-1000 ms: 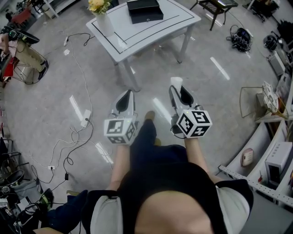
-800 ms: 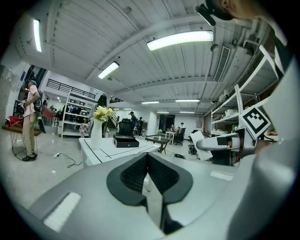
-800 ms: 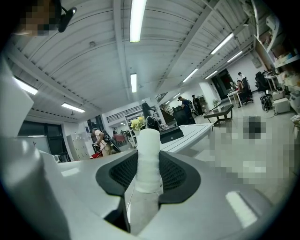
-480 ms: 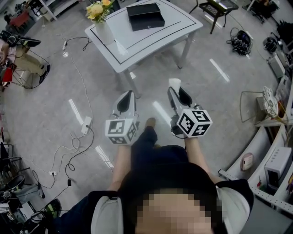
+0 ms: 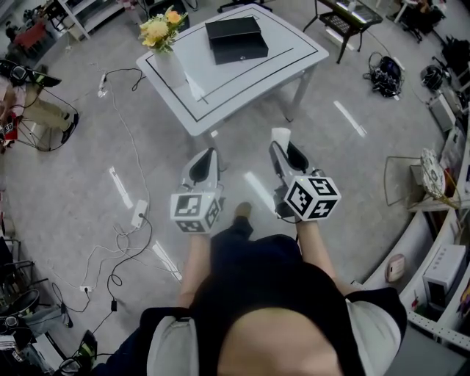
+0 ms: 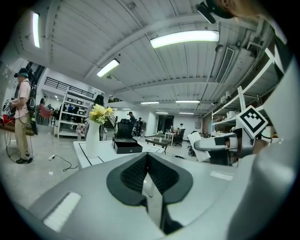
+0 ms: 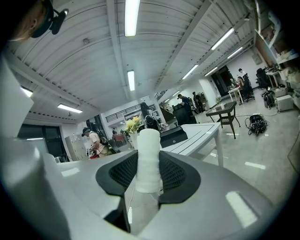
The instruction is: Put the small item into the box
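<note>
The small item [image 5: 281, 135] is a white cylinder, and my right gripper [image 5: 282, 145] is shut on it, holding it upright. In the right gripper view the cylinder [image 7: 149, 157] stands between the black pads [image 7: 176, 174]. My left gripper [image 5: 207, 154] is held beside the right one, its jaws shut with nothing between them [image 6: 146, 161]. The black box [image 5: 235, 39] lies closed on the white table [image 5: 253, 70] ahead, next to a vase of yellow flowers [image 5: 163, 29]. Both grippers hang over the floor, short of the table. The box [image 6: 127, 146] and the box [image 7: 173, 135] show beyond the jaws.
Cables and a power strip [image 5: 137, 213] trail over the floor at the left. A dark side table [image 5: 351, 15] stands at the back right, and shelving [image 5: 440, 257] runs along the right wall. A person [image 6: 21, 122] stands far left.
The table with the box has come nearer and lower in the head view. Both grippers moved toward it together, and the right one still grips the white cylinder.
</note>
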{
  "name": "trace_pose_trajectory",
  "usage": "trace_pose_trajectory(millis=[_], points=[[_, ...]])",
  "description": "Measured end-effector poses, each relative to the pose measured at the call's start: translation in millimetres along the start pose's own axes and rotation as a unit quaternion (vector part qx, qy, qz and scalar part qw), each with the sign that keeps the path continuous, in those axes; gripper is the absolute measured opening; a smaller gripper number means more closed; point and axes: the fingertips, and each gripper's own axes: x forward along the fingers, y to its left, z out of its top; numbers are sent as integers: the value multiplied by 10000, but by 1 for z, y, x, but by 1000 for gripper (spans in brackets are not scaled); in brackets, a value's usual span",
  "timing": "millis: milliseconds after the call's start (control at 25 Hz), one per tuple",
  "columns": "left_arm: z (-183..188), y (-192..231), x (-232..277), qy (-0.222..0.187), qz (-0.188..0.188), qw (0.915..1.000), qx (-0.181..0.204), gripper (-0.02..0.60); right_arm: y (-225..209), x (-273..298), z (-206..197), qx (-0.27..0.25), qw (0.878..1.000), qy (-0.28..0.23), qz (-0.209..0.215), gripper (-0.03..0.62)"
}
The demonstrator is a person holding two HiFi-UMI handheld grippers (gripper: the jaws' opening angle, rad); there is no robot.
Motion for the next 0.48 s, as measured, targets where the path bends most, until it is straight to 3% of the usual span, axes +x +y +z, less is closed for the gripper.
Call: trace_pose_trajectory(millis=[480], points=[[10,40,50,22,-174,9998,94,9,1,63,13,-65,9999,-52,-65,140]])
